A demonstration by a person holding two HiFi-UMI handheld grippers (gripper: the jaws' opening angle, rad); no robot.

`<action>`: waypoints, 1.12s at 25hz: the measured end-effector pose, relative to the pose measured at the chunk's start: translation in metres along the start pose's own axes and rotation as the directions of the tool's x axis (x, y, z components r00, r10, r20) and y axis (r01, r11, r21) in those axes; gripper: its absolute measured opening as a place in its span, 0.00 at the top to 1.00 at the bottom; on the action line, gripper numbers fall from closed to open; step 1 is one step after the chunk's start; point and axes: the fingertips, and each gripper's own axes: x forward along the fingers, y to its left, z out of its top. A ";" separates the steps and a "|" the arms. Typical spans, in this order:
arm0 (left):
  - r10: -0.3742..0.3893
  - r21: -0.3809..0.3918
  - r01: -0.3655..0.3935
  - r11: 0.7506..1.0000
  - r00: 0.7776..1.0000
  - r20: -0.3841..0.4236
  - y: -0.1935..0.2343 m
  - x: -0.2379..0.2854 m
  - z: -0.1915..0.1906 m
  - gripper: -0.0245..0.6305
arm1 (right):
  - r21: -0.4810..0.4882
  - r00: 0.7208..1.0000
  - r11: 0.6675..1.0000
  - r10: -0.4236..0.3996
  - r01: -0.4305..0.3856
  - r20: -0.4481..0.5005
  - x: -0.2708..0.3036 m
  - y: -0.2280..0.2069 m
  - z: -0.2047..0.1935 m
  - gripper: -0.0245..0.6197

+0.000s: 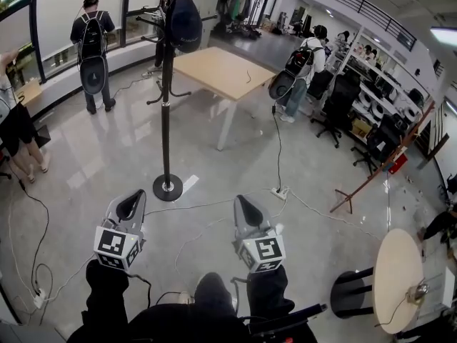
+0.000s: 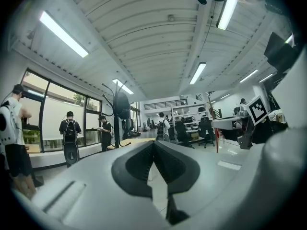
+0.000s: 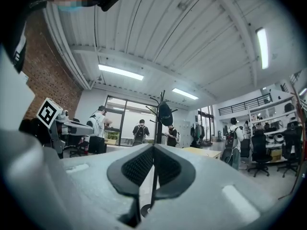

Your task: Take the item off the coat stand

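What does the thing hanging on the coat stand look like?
Find the light wooden table across the room. Just left of it stands a tall black coat stand with curved hooks. Near its top hangs a dark, rounded bag, the only thing on it; the lower hooks are bare.

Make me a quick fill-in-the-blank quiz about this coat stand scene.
The dark item hangs near the ___ of the coat stand.
The coat stand is coloured ___.
With jaws shut, the left tool and right tool hold ___.
Missing words: top; black; nothing.
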 end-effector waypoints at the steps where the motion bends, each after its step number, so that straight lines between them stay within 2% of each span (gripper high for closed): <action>1: 0.000 -0.001 0.000 1.000 1.000 0.000 0.001 0.005 0.002 0.96 | 0.003 1.000 1.000 -0.001 0.001 0.000 0.005 -0.004 -0.001 0.96; 9: 0.025 0.014 -0.025 1.000 1.000 0.008 0.013 0.059 0.005 0.96 | 0.009 0.999 1.000 0.026 -0.026 0.027 0.061 -0.038 -0.008 0.96; 20: 0.067 0.018 -0.066 0.998 0.998 -0.009 0.036 0.169 -0.001 0.96 | 0.043 0.995 0.994 0.097 -0.098 0.031 0.170 -0.107 -0.024 0.96; 28: 0.141 0.004 -0.141 0.990 0.990 -0.011 0.052 0.234 -0.004 0.96 | 0.032 0.983 0.983 0.182 -0.182 0.010 0.229 -0.145 -0.036 0.96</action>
